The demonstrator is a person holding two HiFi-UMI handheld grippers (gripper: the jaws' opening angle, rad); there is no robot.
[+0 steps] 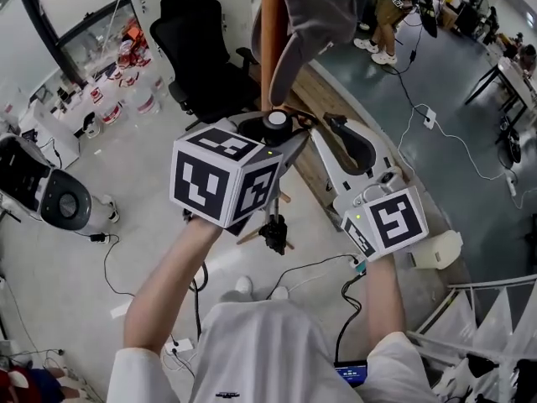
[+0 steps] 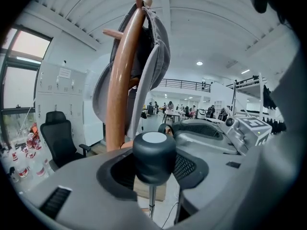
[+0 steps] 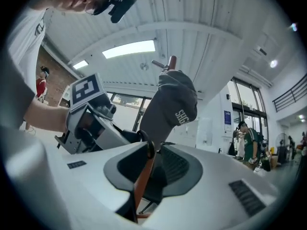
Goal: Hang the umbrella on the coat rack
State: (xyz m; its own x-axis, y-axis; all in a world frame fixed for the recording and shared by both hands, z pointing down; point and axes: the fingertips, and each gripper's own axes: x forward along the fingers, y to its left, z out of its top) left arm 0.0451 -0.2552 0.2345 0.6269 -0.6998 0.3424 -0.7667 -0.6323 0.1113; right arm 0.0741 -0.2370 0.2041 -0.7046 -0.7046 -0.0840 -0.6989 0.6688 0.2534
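Note:
The orange-brown coat rack pole point(image 1: 268, 32) stands straight ahead, with a grey cap point(image 1: 312, 11) hung on one of its pegs. My left gripper point(image 1: 277, 131) is shut on the umbrella's black knob handle point(image 2: 154, 156). The shaft point(image 2: 151, 202) drops below the handle, and the folded black umbrella point(image 1: 273, 232) hangs under it. My right gripper point(image 1: 337, 133) sits just right of the handle, jaws nearly together on a thin dark strap loop point(image 3: 149, 150). In the right gripper view the cap point(image 3: 172, 104) and a bare peg point(image 3: 165, 61) rise just beyond the jaws.
A black office chair point(image 1: 197, 49) stands left of the rack. A white machine point(image 1: 50, 196) and bottles point(image 1: 126, 91) are at far left. Cables point(image 1: 109, 267) run across the floor. A wooden strip point(image 1: 323, 99) lies along the floor edge, and people point(image 1: 386, 15) stand at the back.

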